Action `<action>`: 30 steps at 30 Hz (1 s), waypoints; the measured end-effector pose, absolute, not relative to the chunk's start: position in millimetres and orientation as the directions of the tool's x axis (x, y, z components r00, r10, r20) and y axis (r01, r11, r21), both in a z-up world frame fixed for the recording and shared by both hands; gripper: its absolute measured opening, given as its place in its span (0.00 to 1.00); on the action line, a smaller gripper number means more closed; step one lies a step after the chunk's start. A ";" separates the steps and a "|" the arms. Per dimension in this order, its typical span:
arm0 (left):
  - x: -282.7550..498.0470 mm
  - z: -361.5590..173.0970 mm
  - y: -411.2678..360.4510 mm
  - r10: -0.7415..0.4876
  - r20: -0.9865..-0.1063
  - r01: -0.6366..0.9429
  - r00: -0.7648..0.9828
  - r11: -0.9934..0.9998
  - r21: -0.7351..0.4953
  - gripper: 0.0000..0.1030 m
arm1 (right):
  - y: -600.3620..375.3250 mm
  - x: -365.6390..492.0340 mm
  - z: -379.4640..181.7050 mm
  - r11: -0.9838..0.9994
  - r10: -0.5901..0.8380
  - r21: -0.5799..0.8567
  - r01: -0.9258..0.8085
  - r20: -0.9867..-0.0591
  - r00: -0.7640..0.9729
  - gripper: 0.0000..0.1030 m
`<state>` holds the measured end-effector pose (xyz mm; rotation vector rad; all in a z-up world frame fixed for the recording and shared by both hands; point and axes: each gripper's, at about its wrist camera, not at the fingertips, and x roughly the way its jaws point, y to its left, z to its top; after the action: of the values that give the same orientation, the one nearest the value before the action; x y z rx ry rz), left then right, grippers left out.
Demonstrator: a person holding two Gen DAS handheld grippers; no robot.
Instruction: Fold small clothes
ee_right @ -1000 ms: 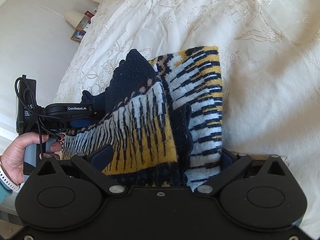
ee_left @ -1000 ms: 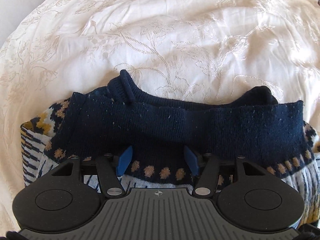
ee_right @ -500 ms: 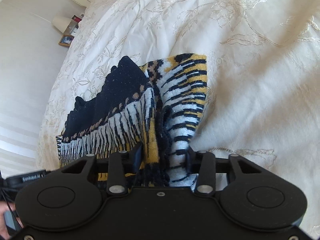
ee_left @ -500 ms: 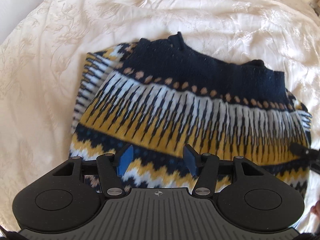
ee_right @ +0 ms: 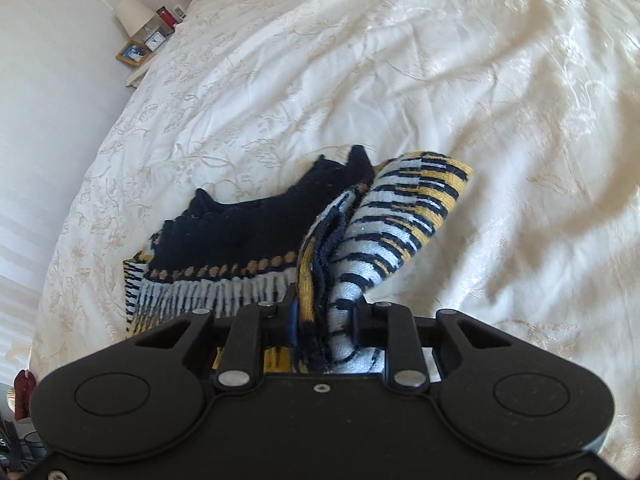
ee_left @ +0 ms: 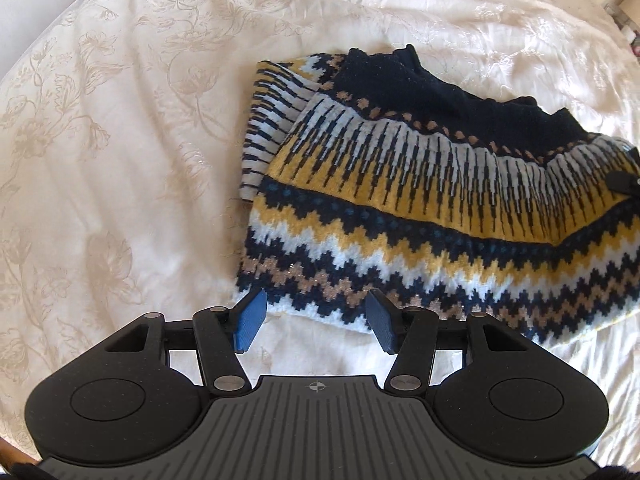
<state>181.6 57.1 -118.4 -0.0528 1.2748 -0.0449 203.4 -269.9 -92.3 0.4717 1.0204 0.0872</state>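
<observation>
Navy, yellow and white knitted sweater (ee_left: 420, 208): right gripper (ee_right: 324, 320) pinches bunched layers, which may slip; left gripper (ee_left: 316, 326) gapes empty at lower centre.

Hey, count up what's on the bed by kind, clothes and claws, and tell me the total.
Sweaters: 1, the patterned knit sweater on the bedspread
Claws: 2, the left claw and the right claw
Total: 3
</observation>
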 end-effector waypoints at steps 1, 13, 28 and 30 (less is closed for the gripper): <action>181.5 -117.9 62.8 -0.071 -0.954 0.007 0.292 0.997 -0.072 0.52 | -259.8 205.8 -85.1 0.903 0.284 0.409 0.132 -0.799 0.530 0.32; 180.6 -117.3 137.9 -0.094 -0.953 -0.016 0.289 0.995 -0.102 0.52 | -122.3 240.0 -59.9 0.904 0.385 0.424 -0.047 -0.762 0.521 0.32; 175.9 -128.4 182.5 -0.080 -0.963 -0.067 0.258 0.993 -0.100 0.52 | -21.4 263.1 -122.4 0.919 0.384 0.388 -0.075 -0.830 0.404 0.35; 176.2 -127.0 182.1 -0.088 -0.962 -0.067 0.259 0.992 -0.109 0.52 | -18.9 265.1 -127.6 0.906 0.413 0.415 -0.082 -0.825 0.387 0.41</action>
<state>176.2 182.1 -127.0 -0.1371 1.3101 -0.0139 265.1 -18.9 -127.6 0.3305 1.1348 0.3222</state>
